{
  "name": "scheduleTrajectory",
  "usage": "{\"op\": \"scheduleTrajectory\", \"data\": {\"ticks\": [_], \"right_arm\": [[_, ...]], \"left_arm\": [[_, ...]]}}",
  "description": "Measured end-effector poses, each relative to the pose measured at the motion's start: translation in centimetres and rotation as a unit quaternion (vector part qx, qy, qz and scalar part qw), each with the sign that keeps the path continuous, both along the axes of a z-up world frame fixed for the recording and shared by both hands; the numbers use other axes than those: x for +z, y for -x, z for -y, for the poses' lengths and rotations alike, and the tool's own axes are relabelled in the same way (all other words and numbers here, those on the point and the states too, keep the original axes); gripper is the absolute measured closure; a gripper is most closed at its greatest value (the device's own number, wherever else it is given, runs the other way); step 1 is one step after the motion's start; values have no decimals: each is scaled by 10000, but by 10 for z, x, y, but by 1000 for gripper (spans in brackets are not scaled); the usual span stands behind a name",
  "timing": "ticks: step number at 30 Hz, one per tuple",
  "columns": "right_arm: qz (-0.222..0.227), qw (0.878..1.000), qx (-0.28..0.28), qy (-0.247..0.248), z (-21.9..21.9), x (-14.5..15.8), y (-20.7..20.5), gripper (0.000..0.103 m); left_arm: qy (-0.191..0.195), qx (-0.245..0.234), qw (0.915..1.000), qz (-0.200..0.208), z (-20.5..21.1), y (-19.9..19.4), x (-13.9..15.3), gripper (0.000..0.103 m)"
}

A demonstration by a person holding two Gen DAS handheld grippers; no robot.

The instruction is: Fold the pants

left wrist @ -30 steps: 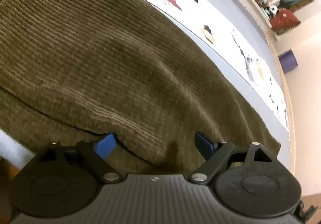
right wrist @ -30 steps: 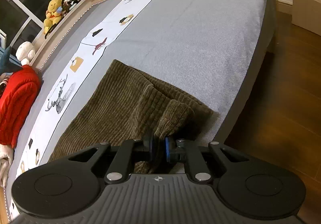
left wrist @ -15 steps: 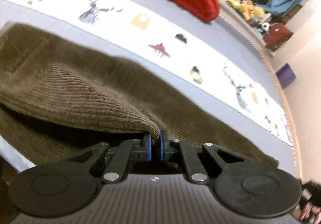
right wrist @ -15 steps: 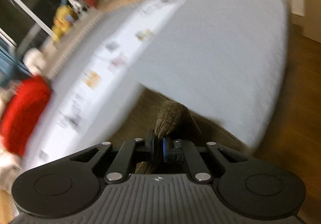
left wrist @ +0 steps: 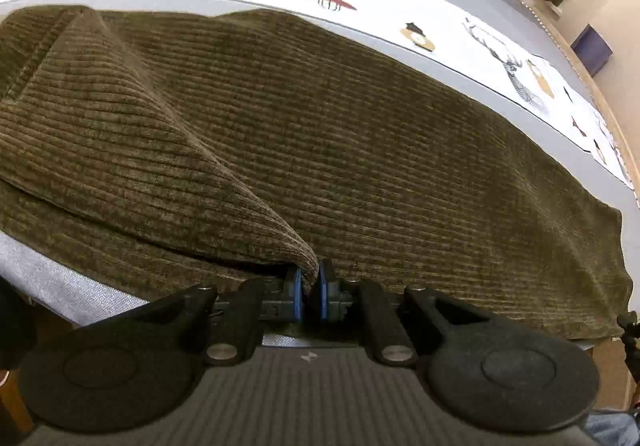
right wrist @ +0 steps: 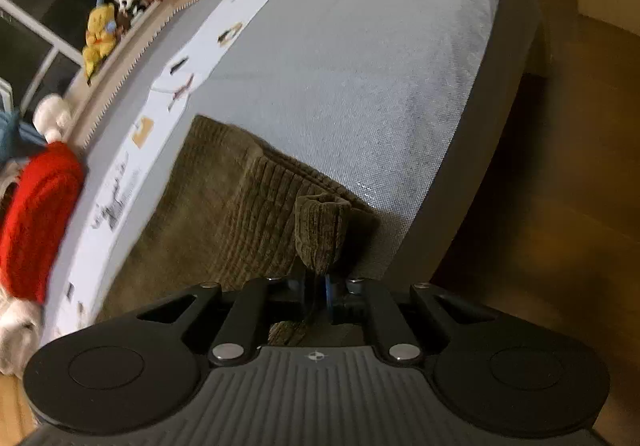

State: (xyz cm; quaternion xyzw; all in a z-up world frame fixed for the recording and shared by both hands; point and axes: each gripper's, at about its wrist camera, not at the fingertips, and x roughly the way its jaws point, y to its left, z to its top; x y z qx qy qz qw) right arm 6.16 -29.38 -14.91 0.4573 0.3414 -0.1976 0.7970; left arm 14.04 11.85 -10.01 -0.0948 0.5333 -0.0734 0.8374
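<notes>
Left gripper (left wrist: 309,283) and right gripper (right wrist: 316,283), each clamped tight on a raised edge of the pants (left wrist: 360,134) lying on the bed (right wrist: 360,66).

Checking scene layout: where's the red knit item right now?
Right wrist view, far left: the red knit item lies on the bed beyond the printed white strip, away from the brown corduroy pants.

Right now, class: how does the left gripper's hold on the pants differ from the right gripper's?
The left gripper pinches a broad flap of the pants pulled low across the flat cloth; the right gripper pinches a narrow bunched corner standing up. Left works mid-edge, right at the pants' end near the bed side. Both are shut on cloth.
</notes>
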Motion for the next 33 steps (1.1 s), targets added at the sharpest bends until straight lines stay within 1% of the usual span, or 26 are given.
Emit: {"op": "scheduleTrajectory", "data": {"ticks": [2,3,4,5,6,7,8,10,11,13,15,18,20,22,23,24,25,26,27,28,30,31,32,33], "right_arm": [[-20,10000,22,-53,5,4,0,88],[-52,10000,-20,-24,9,6,1,80],[-127,9998,-107,148,11,10,4,68],[-269,9982,-246,470,10,19,8,62],[-395,9958,-345,755,10,26,9,51],[-438,9936,-367,970,13,32,10,49],[-351,9930,-250,1098,15,39,8,49],[-146,9932,20,1152,20,49,-2,49],[-56,9929,161,1180,20,54,-12,49],[108,9910,522,1231,19,62,-39,49],[172,9879,819,1307,20,64,-66,48],[-38,9818,1000,1614,17,59,-123,48],[-246,9776,1007,1831,18,48,-157,48],[-492,9742,947,1987,19,37,-182,48],[-564,9726,999,2022,19,30,-191,52],[-651,9694,1190,2046,17,24,-201,79],[-686,9645,1330,2178,13,23,-206,83],[-707,9563,1428,2451,6,25,-211,85],[-703,9503,1501,2635,2,28,-214,91],[-651,9485,1486,2721,1,33,-217,94],[-452,9552,1155,2686,9,41,-220,96],[-462,9584,1080,2600,12,40,-222,96],[-622,9608,1070,2482,14,35,-225,95],[-857,9609,1085,2397,13,28,-227,91]], "left_arm": [[-17,-22,10000,17,-1,2,1,90],[-60,-71,9999,63,-4,4,4,89],[-126,-128,9998,118,-3,6,9,82],[-198,-164,9995,158,-4,9,12,66],[-288,-170,9992,210,-5,12,18,55],[-380,-100,9989,275,-7,13,22,31],[-471,17,9981,404,-10,16,31,21],[-591,143,9956,708,-15,20,48,17],[-640,134,9948,776,-16,19,54,15],[-700,167,9932,911,-21,12,66,12],[-803,315,9908,1047,-27,4,75,12],[-816,650,9889,1060,-42,-9,79,12],[-784,843,9889,943,-55,-16,80,12],[-850,1059,9865,911,-68,-19,79,12],[-919,1152,9849,910,-74,-21,78,12],[-974,1229,9835,903,-80,-24,77,12],[-1015,1306,9822,887,-86,-27,76,12],[-1055,1385,9809,873,-93,-30,74,12],[-1110,1463,9792,866,-100,-33,73,12],[-1171,1537,9773,872,-108,-36,74,12],[-1327,1651,9724,976,-120,-45,73,12],[-1415,1673,9705,1000,-124,-48,73,12],[-1507,1687,9690,993,-129,-52,72,12],[-1574,1682,9684,959,-135,-57,71,12]]}}
